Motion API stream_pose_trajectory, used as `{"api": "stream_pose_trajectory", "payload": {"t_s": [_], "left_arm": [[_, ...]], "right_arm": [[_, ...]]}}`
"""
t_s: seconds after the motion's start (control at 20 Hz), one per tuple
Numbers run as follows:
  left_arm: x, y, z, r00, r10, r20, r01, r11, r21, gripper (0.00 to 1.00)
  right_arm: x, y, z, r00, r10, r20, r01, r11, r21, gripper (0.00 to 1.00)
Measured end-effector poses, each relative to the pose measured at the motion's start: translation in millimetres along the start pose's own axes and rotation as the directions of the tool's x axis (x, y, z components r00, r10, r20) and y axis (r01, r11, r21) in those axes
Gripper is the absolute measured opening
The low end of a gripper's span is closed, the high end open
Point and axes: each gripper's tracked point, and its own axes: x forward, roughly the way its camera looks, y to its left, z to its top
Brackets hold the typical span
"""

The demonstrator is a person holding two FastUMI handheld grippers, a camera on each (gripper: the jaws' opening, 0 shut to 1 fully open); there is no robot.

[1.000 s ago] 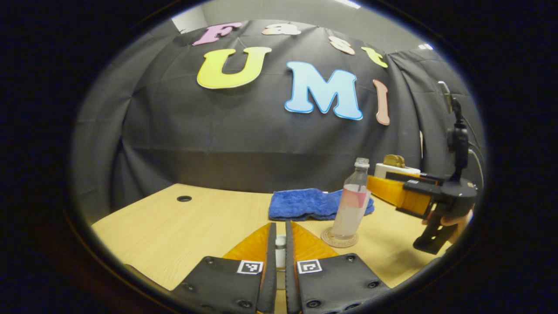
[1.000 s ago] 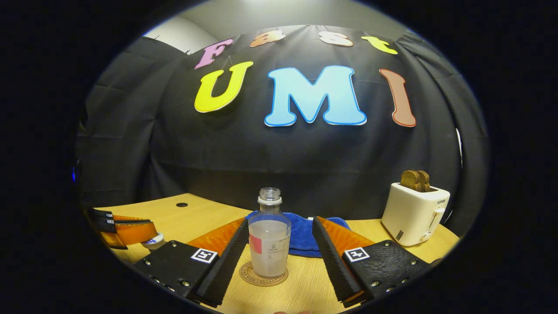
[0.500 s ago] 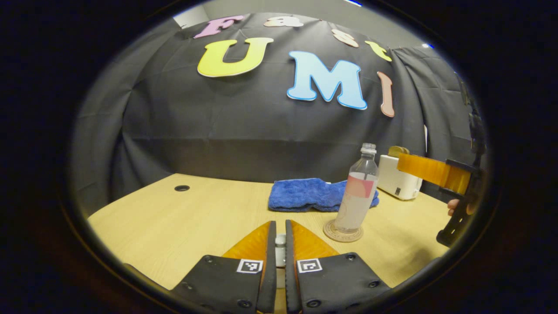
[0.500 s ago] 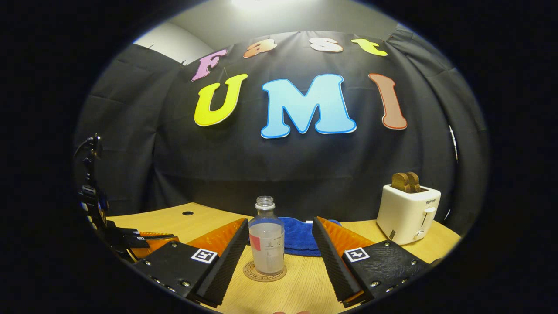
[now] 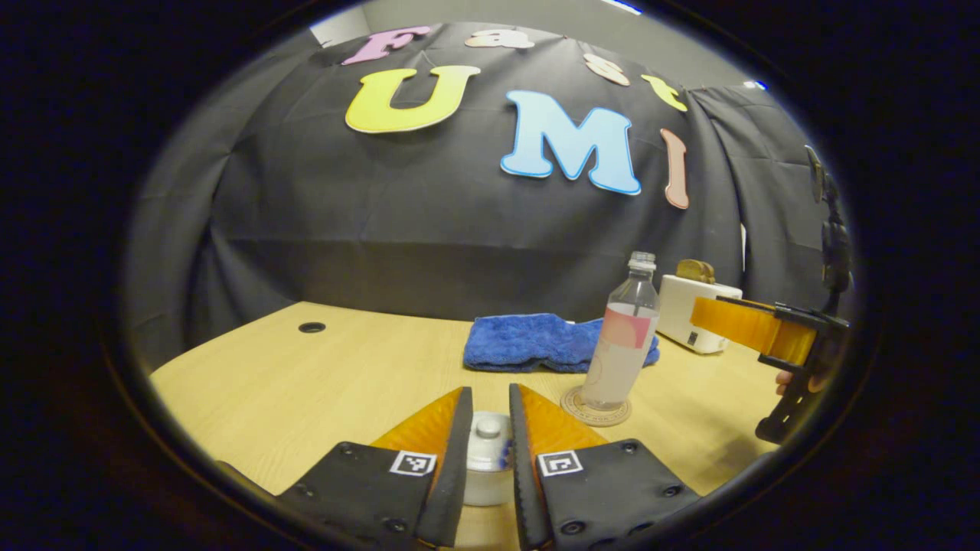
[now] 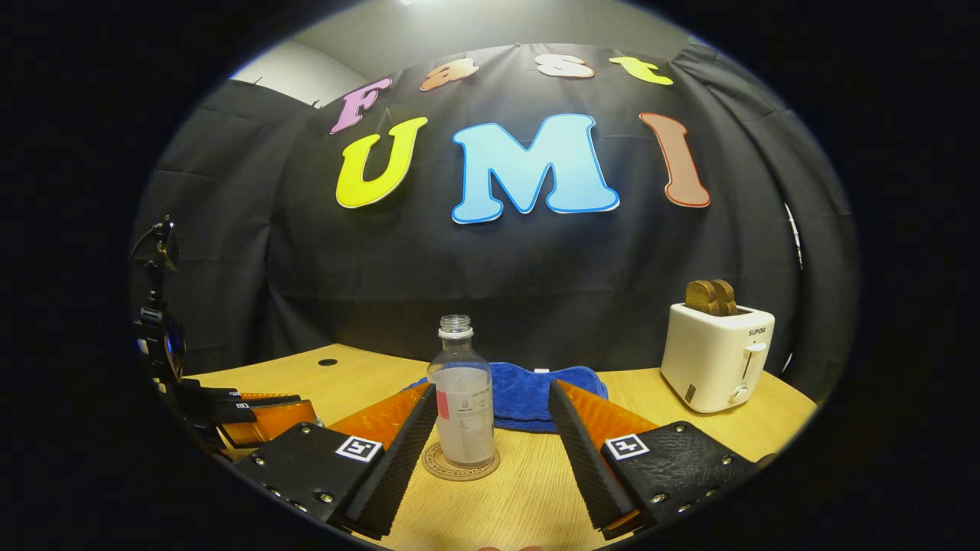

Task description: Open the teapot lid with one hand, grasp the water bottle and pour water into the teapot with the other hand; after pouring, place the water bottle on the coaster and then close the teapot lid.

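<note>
The teapot lid (image 5: 487, 438) sits between the left gripper (image 5: 488, 436)'s slightly parted jaws; whether they touch it, I cannot tell. The bottle (image 6: 462, 405) stands upright, uncapped, on the coaster (image 6: 459, 462), before the blue towel (image 6: 536, 394). The right gripper (image 6: 490, 428) hangs spread wide, apart from the bottle. Toaster (image 6: 716, 356) near the surface (image 6: 528, 505)'s far right corner.

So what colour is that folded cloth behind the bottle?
The cloth is blue, clearest in the left gripper view.

A light wooden tabletop (image 6: 536, 490) with a round cable hole (image 5: 311, 327) stands before a black cloth wall (image 6: 490, 268), a pale ceiling (image 6: 459, 30) above it.
</note>
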Motion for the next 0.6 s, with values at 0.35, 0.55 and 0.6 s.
{"api": "stream_pose_trajectory", "payload": {"t_s": [0.35, 0.55, 0.6], "left_arm": [[-32.3, 9.4, 8.8, 0.999, 0.025, 0.023, -0.024, 0.999, -0.038, 0.46], [-64.0, 16.1, 11.4, 0.997, 0.057, 0.047, -0.057, 0.998, -0.005, 0.37], [-71.4, 17.2, 11.0, 0.996, 0.064, 0.054, -0.064, 0.998, -0.002, 0.37]], "right_arm": [[-22.5, 12.0, -7.0, 1.0, -0.011, 0.004, 0.011, 1.0, 0.02, 0.9], [-49.5, 20.1, -12.6, 0.998, -0.05, 0.025, 0.05, 0.998, 0.034, 0.9], [-57.9, 22.0, -14.2, 0.998, -0.062, 0.029, 0.061, 0.997, 0.045, 0.9]]}}
